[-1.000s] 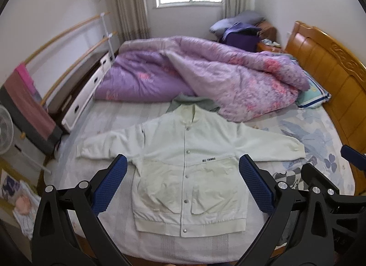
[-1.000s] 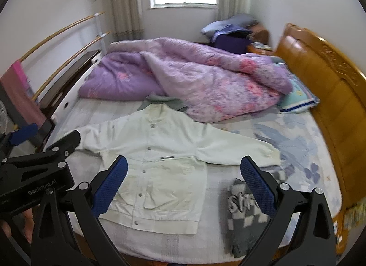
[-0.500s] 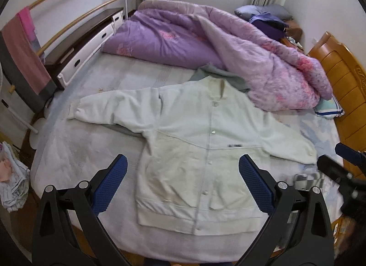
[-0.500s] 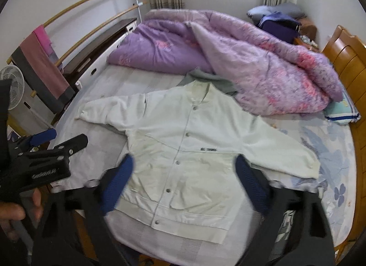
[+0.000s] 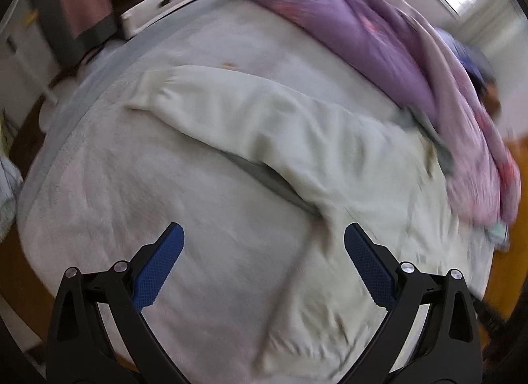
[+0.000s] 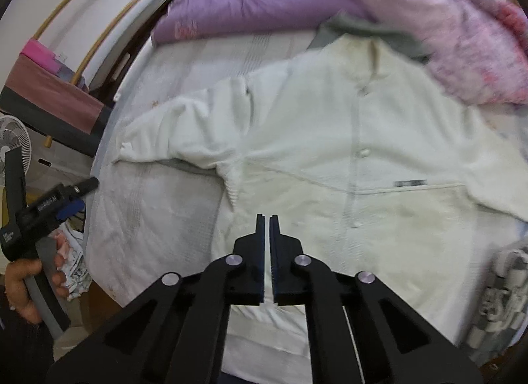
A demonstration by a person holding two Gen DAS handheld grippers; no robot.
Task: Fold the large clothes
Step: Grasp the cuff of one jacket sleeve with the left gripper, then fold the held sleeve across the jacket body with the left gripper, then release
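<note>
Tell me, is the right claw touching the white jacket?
Touching. The right wrist view shows the right claw shut, with a strip of the white jacket pinched between its blue pads near the hem.

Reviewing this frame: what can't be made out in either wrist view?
- Jacket hem, right wrist view: hidden behind the right gripper, so whether the shut jaws pinch cloth is unclear.
- Jacket's far sleeve, both views: cut off by the edge.
- Chest label, right wrist view: blurred, unreadable.
- Quilt, left wrist view: motion-blurred.
- Left gripper: open, holding nothing.
</note>
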